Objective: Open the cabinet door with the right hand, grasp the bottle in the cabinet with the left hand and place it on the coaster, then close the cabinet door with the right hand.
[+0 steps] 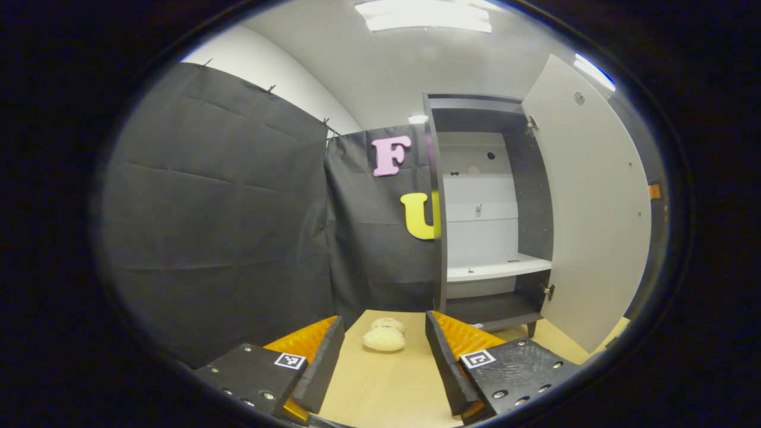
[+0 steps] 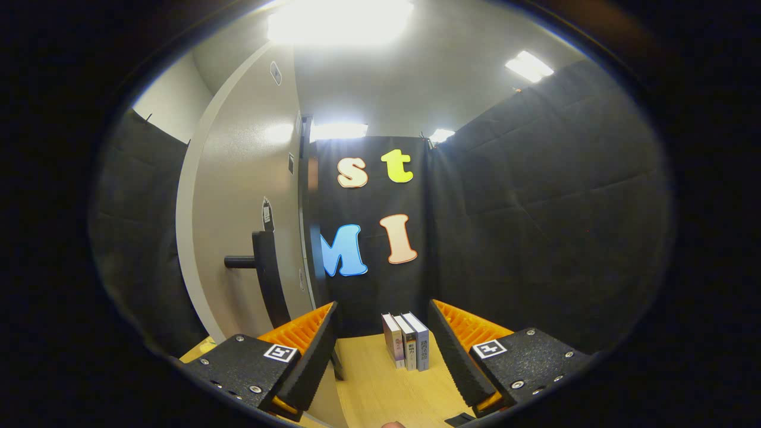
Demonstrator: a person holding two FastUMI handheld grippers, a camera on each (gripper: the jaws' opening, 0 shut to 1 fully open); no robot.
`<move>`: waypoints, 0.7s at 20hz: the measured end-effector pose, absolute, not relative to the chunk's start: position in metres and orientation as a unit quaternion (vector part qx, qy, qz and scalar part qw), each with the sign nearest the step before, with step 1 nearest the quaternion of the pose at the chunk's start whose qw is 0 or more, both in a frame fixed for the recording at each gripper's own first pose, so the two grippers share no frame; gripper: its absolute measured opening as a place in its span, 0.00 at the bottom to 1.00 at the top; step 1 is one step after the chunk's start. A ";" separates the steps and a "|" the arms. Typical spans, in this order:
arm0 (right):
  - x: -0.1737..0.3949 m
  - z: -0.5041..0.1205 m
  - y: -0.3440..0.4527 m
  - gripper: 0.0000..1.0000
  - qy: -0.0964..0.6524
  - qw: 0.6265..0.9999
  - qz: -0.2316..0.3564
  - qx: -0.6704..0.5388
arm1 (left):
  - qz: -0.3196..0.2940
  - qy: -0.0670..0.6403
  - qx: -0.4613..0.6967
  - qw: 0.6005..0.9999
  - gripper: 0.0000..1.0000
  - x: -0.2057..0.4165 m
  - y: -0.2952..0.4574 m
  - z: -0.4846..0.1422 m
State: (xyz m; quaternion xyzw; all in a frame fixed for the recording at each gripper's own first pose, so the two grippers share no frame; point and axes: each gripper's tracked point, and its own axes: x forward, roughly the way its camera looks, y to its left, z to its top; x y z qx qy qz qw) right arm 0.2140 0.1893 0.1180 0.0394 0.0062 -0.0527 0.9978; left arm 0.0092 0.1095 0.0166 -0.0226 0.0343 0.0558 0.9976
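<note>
L gripper (image 1: pixel 384 356) sits low over the wooden table (image 1: pixel 386 392), fingers spread wide, nothing between them. Straight ahead past the tips lies a small cream plush toy (image 1: pixel 384 334) on the tabletop, well clear of both fingers. Behind it, to the right, the cabinet (image 1: pixel 484 208) stands w/ its door (image 1: pixel 594 208) swung fully open, hinges on the right side. Inside: pale back panel, a white shelf (image 1: pixel 496 268) partway down, a dark lower compartment under it. Can't make out the bottle on the shelf or anywhere in the cabinet from here, and can't spot the coaster either.

R gripper (image 2: pixel 383 356) is also spread apart, holding nothing, hovering over the same table. To its left, close up, is the outer face of the open door, w/ the dark handle (image 2: pixel 261 267) sticking out; the fingers are near it but not touching. Dead ahead, between the fingertips, three books (image 2: pixel 406 340) stand upright side by side near the wall.
</note>
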 end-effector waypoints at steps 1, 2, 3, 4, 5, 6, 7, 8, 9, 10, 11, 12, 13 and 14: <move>0.212 0.119 0.192 0.91 0.006 0.998 -0.054 0.036 | 0.051 0.034 -0.025 0.998 0.82 0.011 0.112 0.016; 0.211 0.119 0.196 0.91 0.005 0.998 -0.054 0.033 | 0.046 0.032 -0.027 0.998 0.82 0.014 0.115 0.016; 0.210 0.119 0.202 0.91 0.006 0.998 -0.055 0.033 | 0.041 0.033 -0.029 0.998 0.82 0.016 0.119 0.015; 0.208 0.119 0.208 0.91 0.005 0.998 -0.055 0.033 | 0.037 0.033 -0.029 0.998 0.82 0.017 0.122 0.013; 0.206 0.119 0.214 0.92 0.004 0.998 -0.054 0.034 | 0.034 0.033 -0.029 0.998 0.79 0.019 0.126 0.012; 0.205 0.120 0.221 0.92 0.003 0.998 -0.053 0.035 | 0.031 0.033 -0.028 0.999 0.79 0.019 0.132 0.012; 0.204 0.120 0.228 0.92 0.001 0.998 -0.052 0.036 | 0.028 0.033 -0.027 0.999 0.79 0.020 0.137 0.011; 0.203 0.119 0.235 0.92 0.001 0.998 -0.050 0.038 | 0.025 0.033 -0.024 0.999 0.75 0.021 0.142 0.010; 0.202 0.119 0.243 0.92 0.000 0.998 -0.047 0.041 | 0.023 0.034 -0.021 0.999 0.75 0.019 0.147 0.007; 0.202 0.119 0.251 0.92 -0.001 0.998 -0.044 0.043 | 0.023 0.034 -0.019 0.999 0.75 0.019 0.154 0.005; 0.201 0.119 0.260 0.92 -0.001 0.998 -0.041 0.045 | 0.023 0.035 -0.017 0.999 0.78 0.019 0.162 0.003; 0.200 0.118 0.268 0.87 -0.002 0.998 -0.037 0.046 | 0.024 0.035 -0.016 0.999 0.78 0.018 0.169 0.000; 0.200 0.119 0.276 0.92 -0.002 0.998 -0.034 0.048 | 0.025 0.035 -0.016 0.999 0.78 0.018 0.173 -0.003; 0.201 0.118 0.284 0.87 -0.002 0.998 -0.030 0.049 | 0.026 0.036 -0.018 0.999 0.75 0.017 0.179 -0.006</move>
